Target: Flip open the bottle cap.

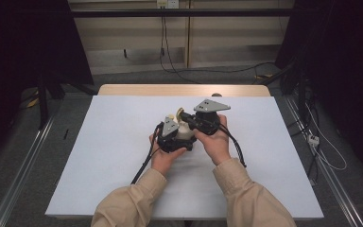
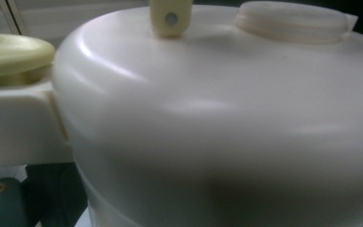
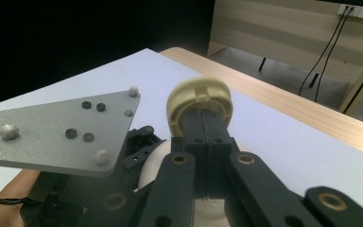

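Sitting between both—cream container point(image 1: 185, 131); right hand-held gripper point(image 3: 203, 125) closed at its knob point(image 3: 199, 97), left hand-held gripper's point(image 1: 172, 137) grip unclear.

We note a white sheet point(image 1: 123, 156) covering the wooden table point(image 1: 184, 90); behind it, cables point(image 1: 170, 56) trail across grey floor point(image 1: 137, 75), possibly from a wall socket point(image 1: 167, 4).

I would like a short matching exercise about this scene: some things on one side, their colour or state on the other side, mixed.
Things:
1. container
2. round cap
3. right gripper
4. table cover

Colour or state:
a. shut
b. pale yellow, ribbed edge
c. flat and white, spread under both hands
d. cream-white, smooth and rounded

Pairs: 1-d, 2-b, 3-a, 4-c
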